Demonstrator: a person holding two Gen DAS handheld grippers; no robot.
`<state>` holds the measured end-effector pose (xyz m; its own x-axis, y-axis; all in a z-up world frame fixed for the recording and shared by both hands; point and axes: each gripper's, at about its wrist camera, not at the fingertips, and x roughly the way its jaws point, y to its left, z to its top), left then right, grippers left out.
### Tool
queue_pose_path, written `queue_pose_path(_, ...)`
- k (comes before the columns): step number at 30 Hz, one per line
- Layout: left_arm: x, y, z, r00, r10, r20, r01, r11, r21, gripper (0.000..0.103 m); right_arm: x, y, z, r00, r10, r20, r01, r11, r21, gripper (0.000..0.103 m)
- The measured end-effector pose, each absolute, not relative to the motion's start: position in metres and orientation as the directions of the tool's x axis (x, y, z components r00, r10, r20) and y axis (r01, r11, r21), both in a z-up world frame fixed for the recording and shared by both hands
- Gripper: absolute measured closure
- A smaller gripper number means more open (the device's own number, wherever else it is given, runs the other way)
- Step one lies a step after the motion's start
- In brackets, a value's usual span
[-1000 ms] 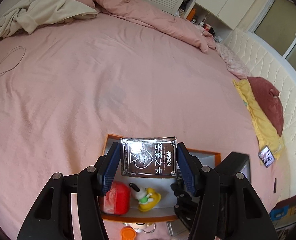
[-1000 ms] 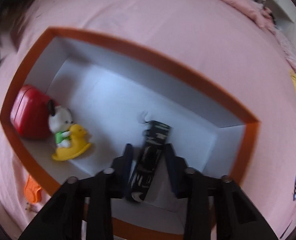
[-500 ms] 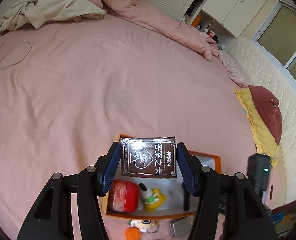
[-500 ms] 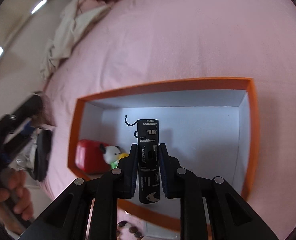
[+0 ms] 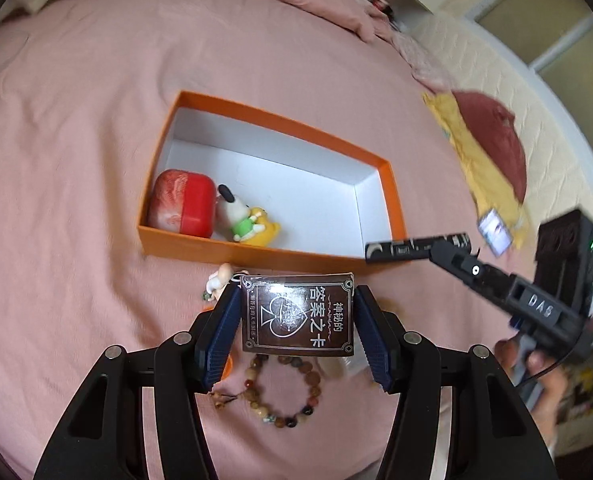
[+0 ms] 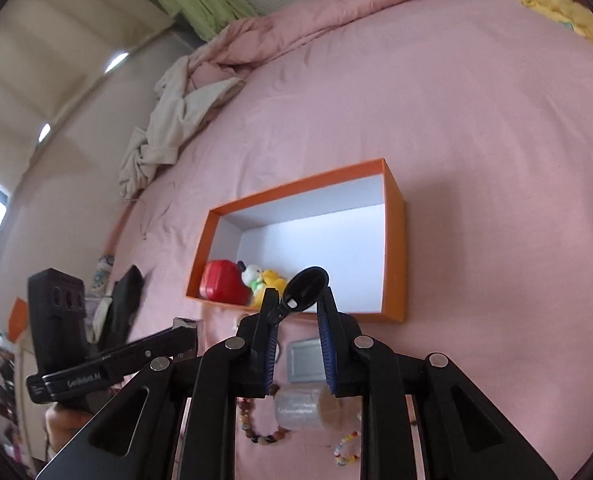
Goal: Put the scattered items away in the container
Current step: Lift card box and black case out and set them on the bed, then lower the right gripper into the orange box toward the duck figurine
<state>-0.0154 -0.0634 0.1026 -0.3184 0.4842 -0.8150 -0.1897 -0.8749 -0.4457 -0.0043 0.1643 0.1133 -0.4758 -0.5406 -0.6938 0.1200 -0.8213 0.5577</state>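
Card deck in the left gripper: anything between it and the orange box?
Nothing visible. The card deck sits clamped in the left gripper, just short of the orange box; its near wall is low and the white floor beyond is bare.

Pink bed (image 5: 96, 120) under orange box (image 5: 256, 254), bead bracelet (image 5: 284, 392).

Box (image 5: 392, 196) on bed (image 5: 76, 128): case (image 5: 182, 200) and toy (image 5: 244, 220) inside at left end; bracelet (image 5: 284, 392) and keychain (image 5: 219, 280) before it.

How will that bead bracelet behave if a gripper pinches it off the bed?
The bead bracelet is probably floppy: loose beads in a ring on the pink sheet, so it should sag from one pinch point. The round, glossy beads may slip between pads. Its tassel would likely dangle.
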Motion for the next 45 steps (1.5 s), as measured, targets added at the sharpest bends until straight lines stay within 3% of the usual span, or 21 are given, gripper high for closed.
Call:
queue_pose_path(7,-0.025,-0.059,0.084,-0.281,0.417,-0.864,-0.133,-0.909,-0.396,0.044,0.021,0.157,0.11,-0.457,-0.563,-0.689,0.136,-0.809,0.571,0.084)
queue_pose_path(10,-0.025,-0.058,0.083,-0.295,0.397,-0.869,-0.121,-0.918,-0.378,0.038,0.029,0.164,0.112,-0.479,-0.585,-0.655,0.139,-0.787,0.601,0.074)
queue_pose_path(12,-0.024,-0.06,0.087,-0.321,0.408,-0.855,-0.121,-0.913,-0.39,0.037,0.035,0.171,0.117,-0.506,-0.604,-0.616,0.152,-0.765,0.626,0.061)
queue_pose_path(17,-0.026,-0.069,0.087,-0.349,0.415,-0.84,-0.078,-0.907,-0.415,0.036,0.04,0.189,0.123,-0.583,-0.615,-0.53,0.129,-0.715,0.687,0.046)
queue_pose_path(25,-0.029,-0.072,0.087,-0.377,0.397,-0.837,-0.06,-0.912,-0.406,0.035,0.021,0.204,0.109,-0.61,-0.592,-0.527,0.006,-0.668,0.744,0.043)
queue_pose_path(31,-0.032,-0.09,0.101,-0.502,0.326,-0.801,-0.003,-0.927,-0.375,0.035,0.008,0.171,0.109,-0.538,-0.605,-0.586,0.085,-0.731,0.677,0.043)
queue_pose_path(35,-0.037,-0.101,0.108,-0.57,0.303,-0.763,0.034,-0.92,-0.391,0.035,-0.019,0.133,0.103,-0.443,-0.579,-0.685,0.155,-0.802,0.577,0.043)
queue_pose_path(38,-0.036,-0.126,0.111,-0.636,0.259,-0.727,0.138,-0.889,-0.438,0.035,-0.047,0.098,0.101,-0.358,-0.516,-0.778,0.216,-0.856,0.469,0.043)
queue_pose_path(45,-0.042,-0.147,0.099,-0.639,0.312,-0.703,0.206,-0.812,-0.547,0.035,-0.119,0.013,0.071,-0.096,-0.339,-0.936,0.379,-0.882,0.281,0.044)
